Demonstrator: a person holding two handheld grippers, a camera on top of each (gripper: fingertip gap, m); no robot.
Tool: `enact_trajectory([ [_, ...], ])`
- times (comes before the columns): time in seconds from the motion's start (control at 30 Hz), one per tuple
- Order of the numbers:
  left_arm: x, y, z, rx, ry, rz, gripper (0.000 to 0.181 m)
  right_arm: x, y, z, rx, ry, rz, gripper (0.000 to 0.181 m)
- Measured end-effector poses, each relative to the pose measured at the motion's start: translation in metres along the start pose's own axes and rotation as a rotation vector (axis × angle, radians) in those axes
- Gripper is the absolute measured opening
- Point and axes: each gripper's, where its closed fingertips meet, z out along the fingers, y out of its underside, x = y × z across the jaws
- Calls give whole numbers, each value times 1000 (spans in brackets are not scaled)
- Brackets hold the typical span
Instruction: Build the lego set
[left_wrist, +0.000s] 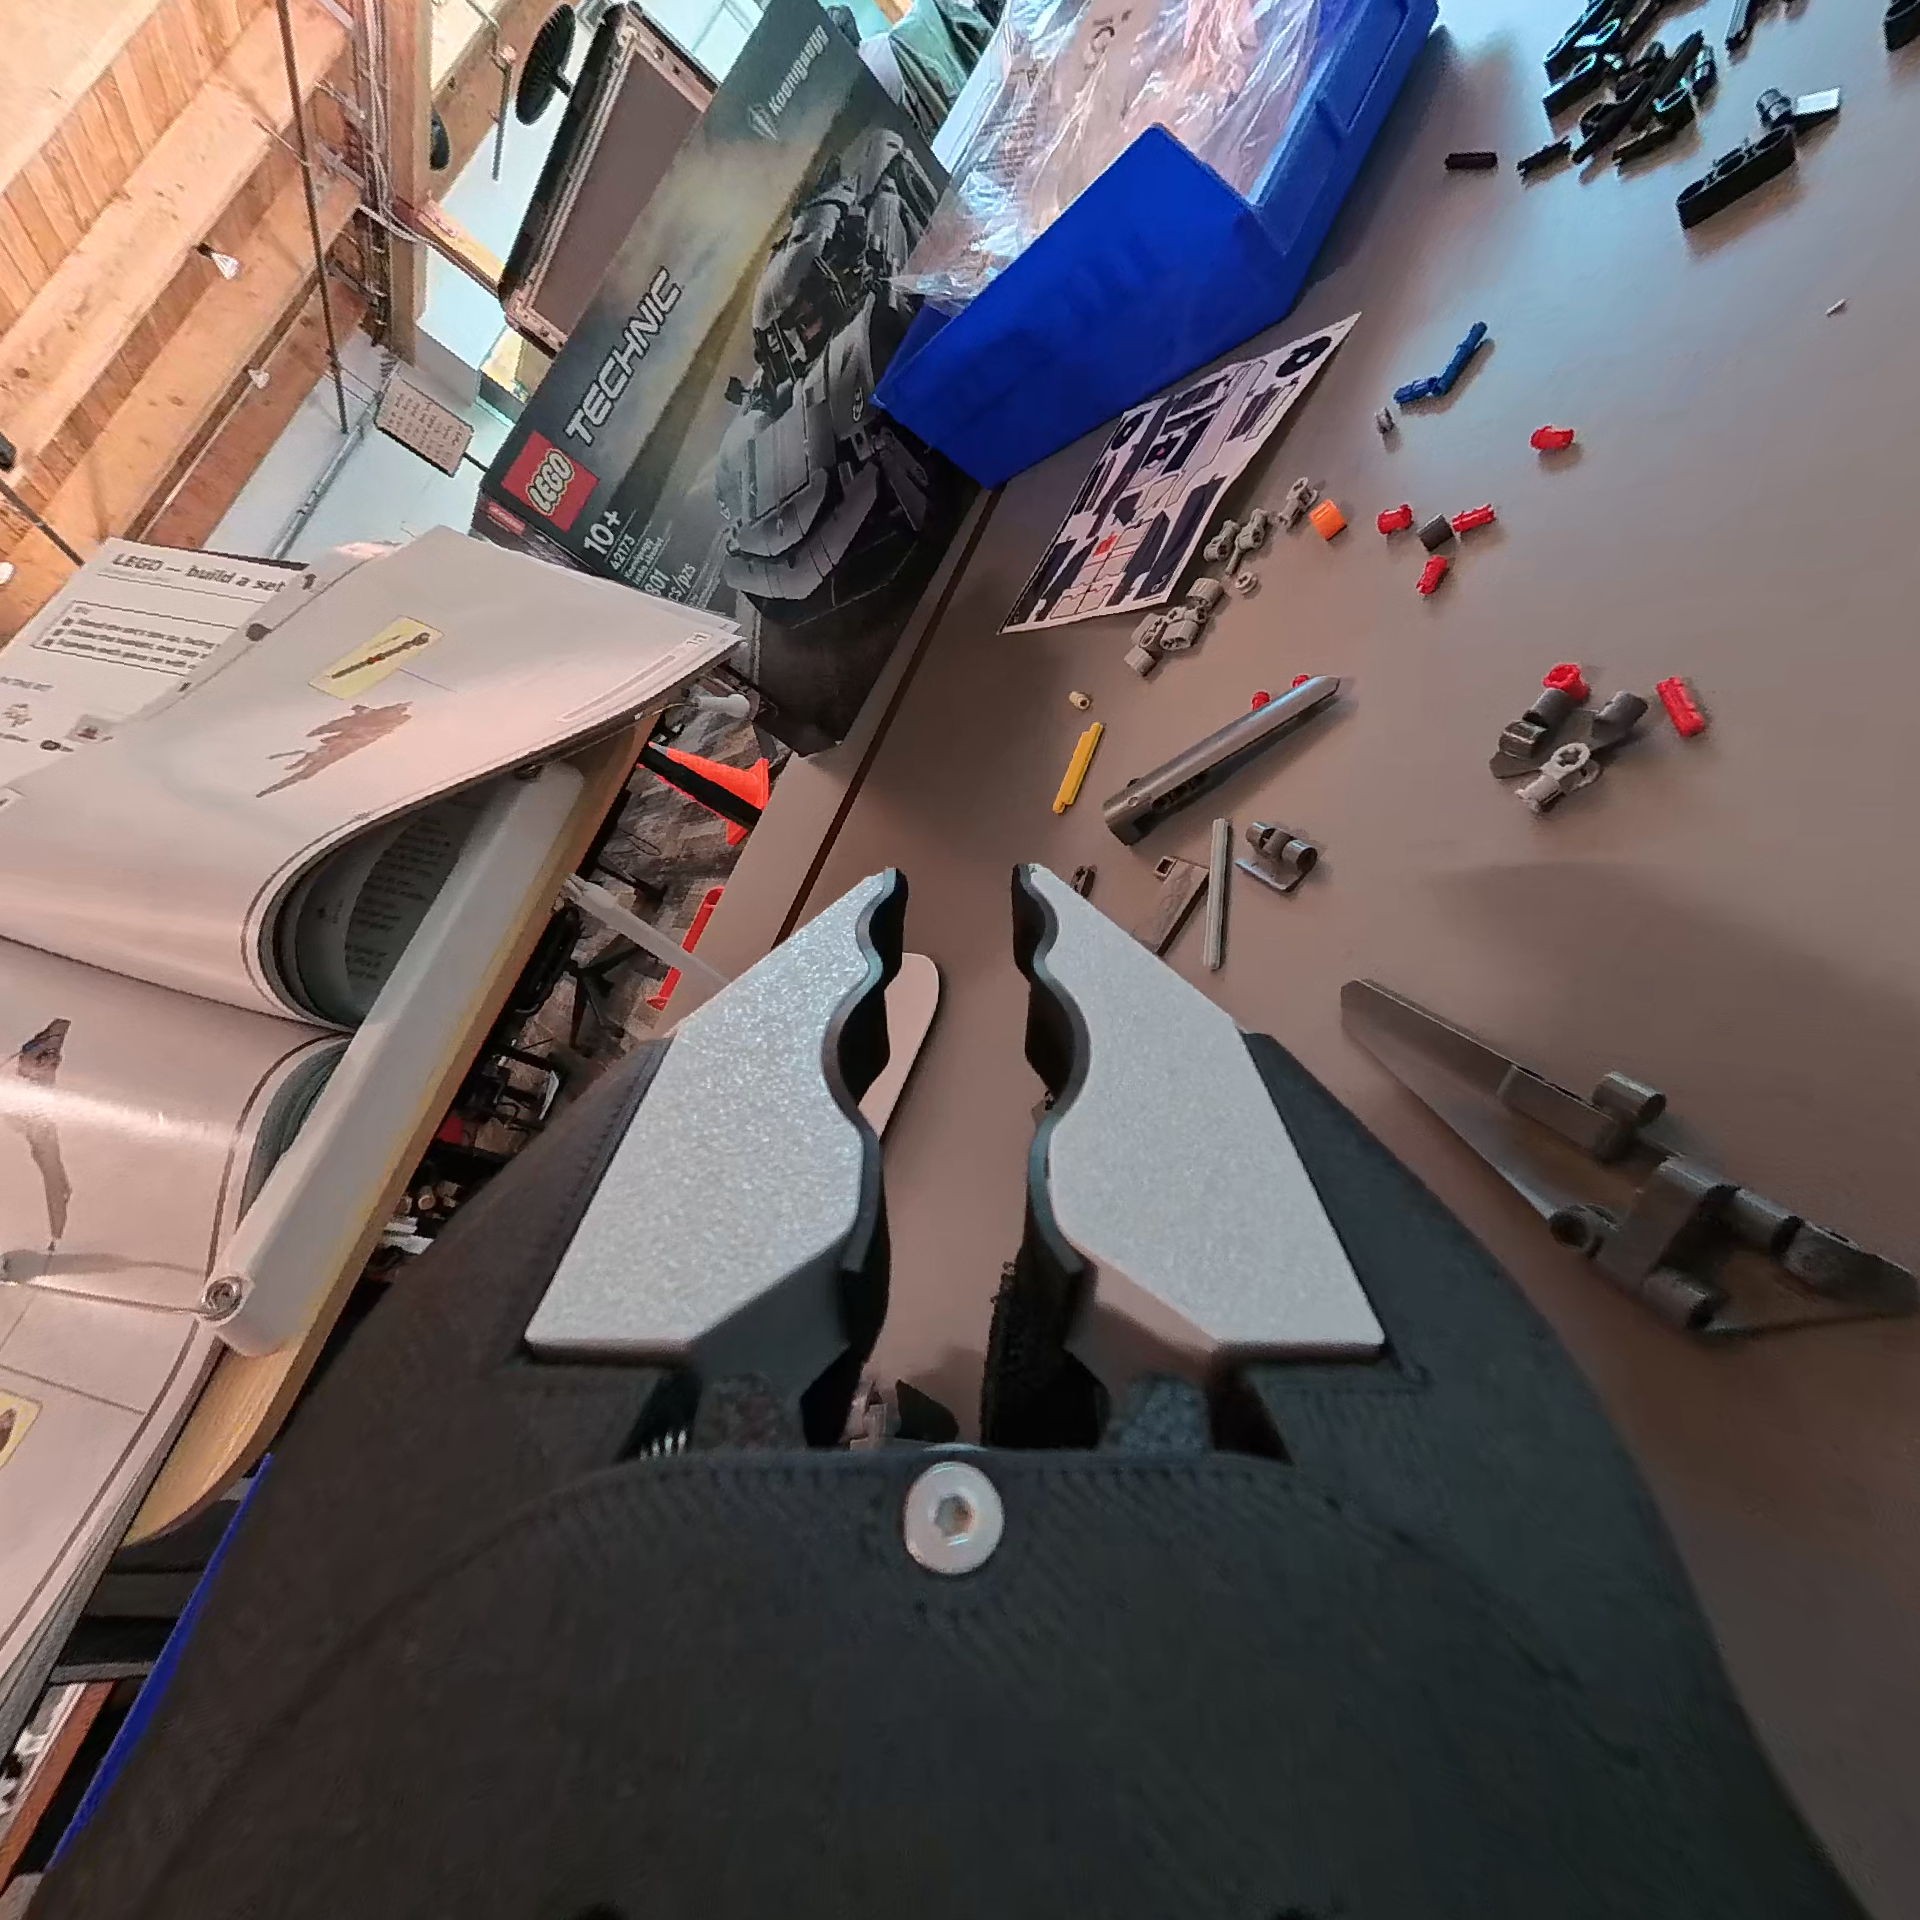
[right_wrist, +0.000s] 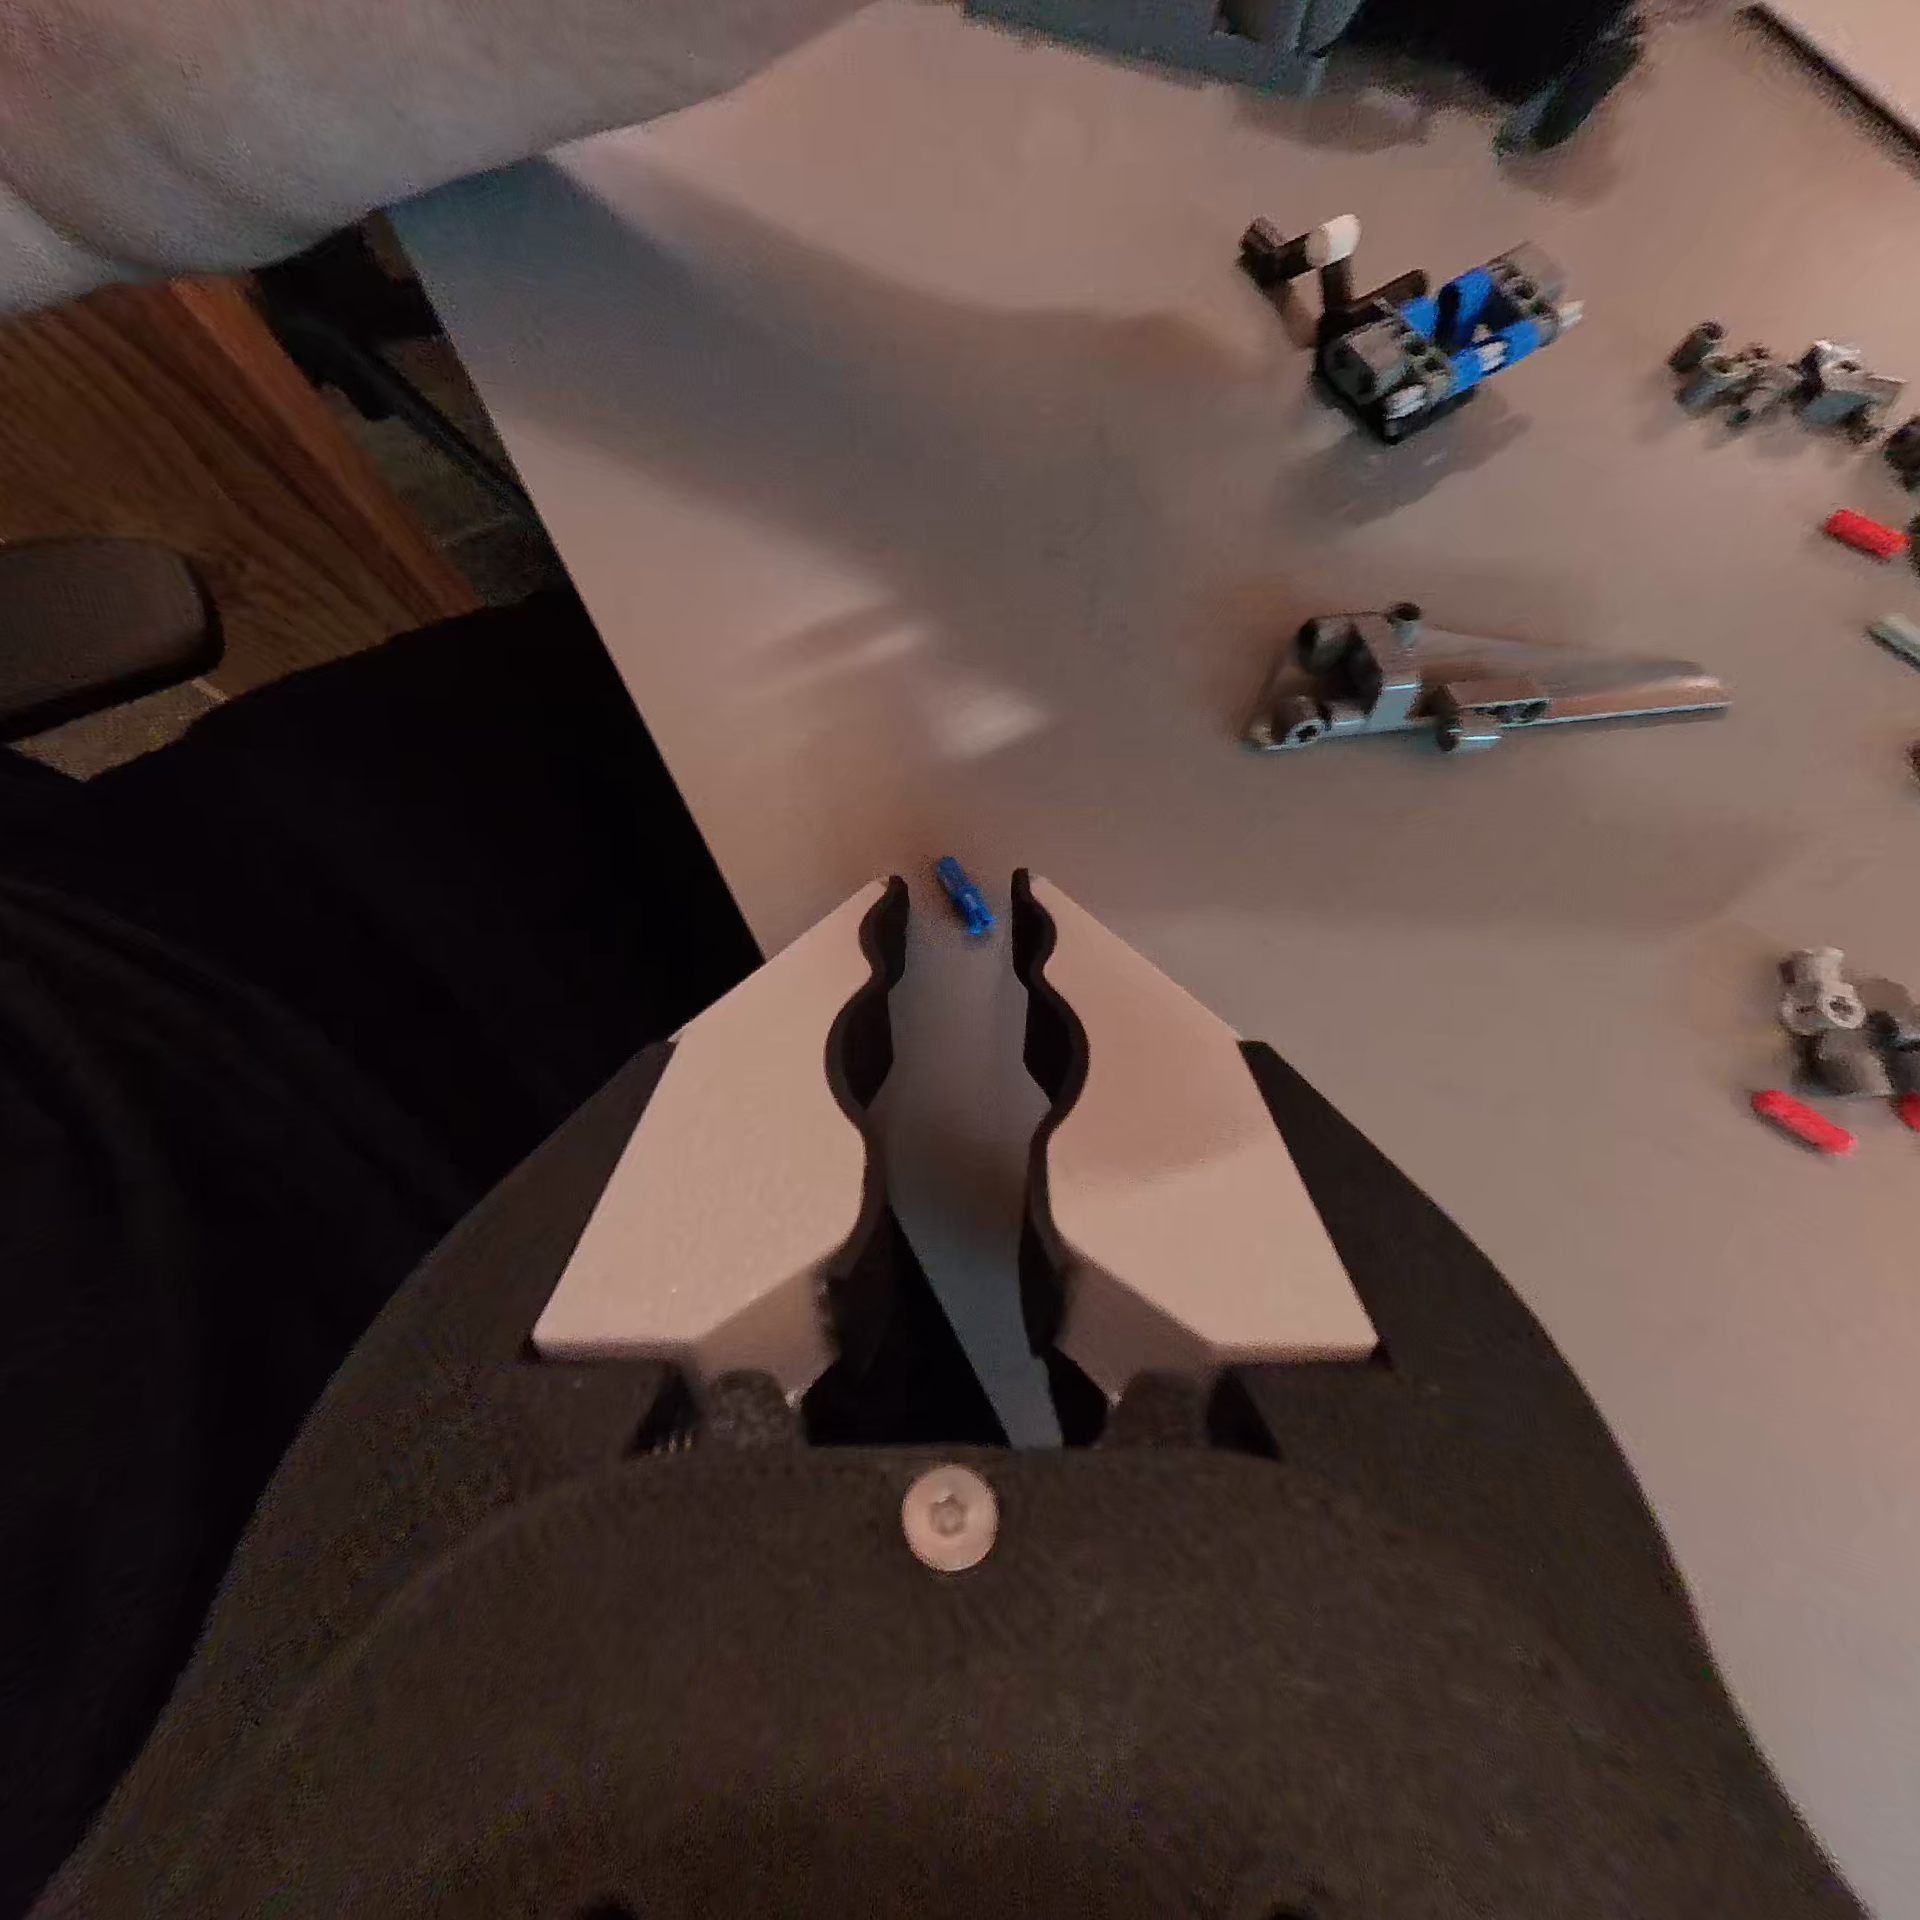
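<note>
Right wrist view: right gripper (right_wrist: 958, 883), jaws spread and empty, frames a blue pin (right_wrist: 964, 896) at twelve o'clock on the table (right_wrist: 1195, 1039), likely next to pinch.

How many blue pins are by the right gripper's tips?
1: a small blue pin lies on the table between the open right gripper's tips. Others may be hidden.

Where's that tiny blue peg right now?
In the right wrist view, the blue peg lies on the table just ahead of the open right gripper, between its fingertips, near the table's front edge.
</note>
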Motion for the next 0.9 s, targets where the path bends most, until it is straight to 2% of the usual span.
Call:
enact_trajectory([
  [0.13,1,-1,0,0,-2,7,18,1,0,2,-3,38,-33,3],
  [0.27,0,-2,-2,2,-5,9,18,3,2,-1,-1,28,-45,4],
  [0.33,0,-2,-2,2,-3,8,18,1,3,-3,-2,2,-39,15],
  [0.37,1,-2,-2,1,-3,9,18,2,3,-3,-3,3,-43,15],
  [0.5,3,-2,-3,-1,4,16,18,1,5,-4,-6,-11,-52,5],
  [0.63,8,-2,-5,-3,23,44,19,2,6,-5,-6,-26,-69,2],
  [0.8,24,-10,-33,19,117,103,21,8,1,-10,49,-56,-33,2],
  [0.9,58,-19,-66,103,260,189,26,16,-8,-21,132,-121,58,2],
])
